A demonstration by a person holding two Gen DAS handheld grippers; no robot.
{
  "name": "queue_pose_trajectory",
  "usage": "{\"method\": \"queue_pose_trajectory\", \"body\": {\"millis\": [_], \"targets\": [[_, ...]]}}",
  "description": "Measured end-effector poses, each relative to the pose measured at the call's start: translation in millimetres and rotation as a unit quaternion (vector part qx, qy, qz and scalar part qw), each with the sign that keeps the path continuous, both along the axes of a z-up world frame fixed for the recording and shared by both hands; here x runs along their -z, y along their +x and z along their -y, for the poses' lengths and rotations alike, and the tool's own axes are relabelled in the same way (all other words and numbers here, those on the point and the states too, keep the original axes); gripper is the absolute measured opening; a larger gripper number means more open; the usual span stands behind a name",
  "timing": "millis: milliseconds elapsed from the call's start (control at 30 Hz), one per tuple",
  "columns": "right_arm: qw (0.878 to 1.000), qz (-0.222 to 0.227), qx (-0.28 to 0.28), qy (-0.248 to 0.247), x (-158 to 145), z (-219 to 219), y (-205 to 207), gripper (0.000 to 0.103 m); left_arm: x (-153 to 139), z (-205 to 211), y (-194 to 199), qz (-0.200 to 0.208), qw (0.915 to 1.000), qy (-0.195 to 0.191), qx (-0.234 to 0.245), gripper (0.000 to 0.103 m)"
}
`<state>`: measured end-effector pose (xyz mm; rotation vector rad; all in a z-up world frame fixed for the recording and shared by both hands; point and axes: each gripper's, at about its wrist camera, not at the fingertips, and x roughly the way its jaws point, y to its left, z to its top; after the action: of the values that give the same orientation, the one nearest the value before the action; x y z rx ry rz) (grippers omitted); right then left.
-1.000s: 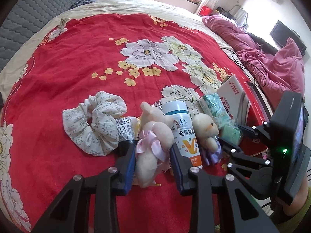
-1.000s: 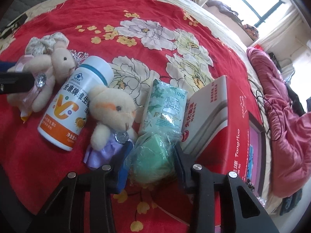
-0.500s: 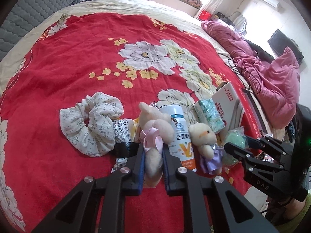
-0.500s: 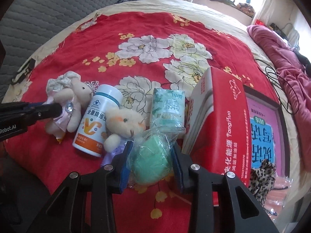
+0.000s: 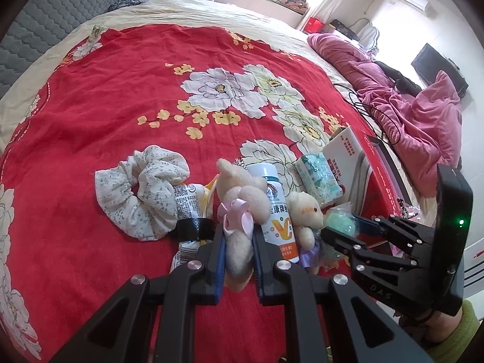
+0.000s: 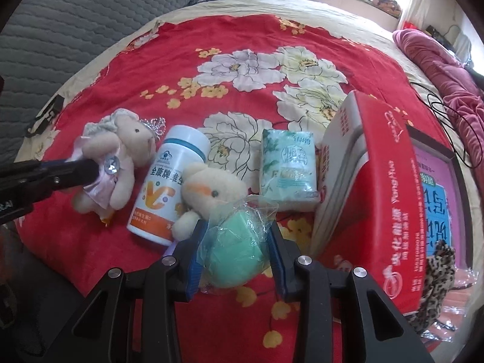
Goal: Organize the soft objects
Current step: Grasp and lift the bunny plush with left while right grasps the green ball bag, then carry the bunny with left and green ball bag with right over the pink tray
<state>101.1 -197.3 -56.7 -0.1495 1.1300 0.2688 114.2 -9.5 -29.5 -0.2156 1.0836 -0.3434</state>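
My left gripper [image 5: 239,236] is shut on a cream plush bunny with a pink bow [image 5: 242,202], lifted a little off the red floral bedspread [image 5: 121,96]; the bunny also shows in the right wrist view [image 6: 121,157]. My right gripper [image 6: 234,236] is shut on a green sponge in clear wrap [image 6: 233,254], also seen in the left wrist view [image 5: 340,224]. A second cream plush bear in a purple dress [image 6: 211,190] lies between them. A white floral scrunchie [image 5: 142,190] lies to the left.
A white and orange vitamin bottle [image 6: 169,181], a green tissue pack [image 6: 287,169] and a red carton [image 6: 372,187] lie among the toys. A snack packet [image 5: 187,199] lies by the scrunchie. A leopard-print item [image 6: 435,275] sits at the right. Pink bedding [image 5: 408,103] lies far right.
My left gripper closed on the bunny and raised it. My right gripper lifted and drew back with the green sponge in it.
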Motion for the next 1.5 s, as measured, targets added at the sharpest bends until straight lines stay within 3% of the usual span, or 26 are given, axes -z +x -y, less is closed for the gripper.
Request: {"method": "queue_pose_trajectory", "body": {"millis": [267,900,1500], "targets": [[1.0,0.03,0.005,0.005,-24,7,-3,0.039,-10,-2,-2,0.015,0.9998,-0.01,-0.002,0.016],[0.994,0.097,0.021,0.04,-91,31,-19,0.039,-73,30,-22,0.071,0.9973,0.01,0.017,0.016],[0.985,0.139,0.091,0.049,-129,118,-47,0.039,-111,104,-42,0.105,0.9926,0.017,0.059,0.016]]}}
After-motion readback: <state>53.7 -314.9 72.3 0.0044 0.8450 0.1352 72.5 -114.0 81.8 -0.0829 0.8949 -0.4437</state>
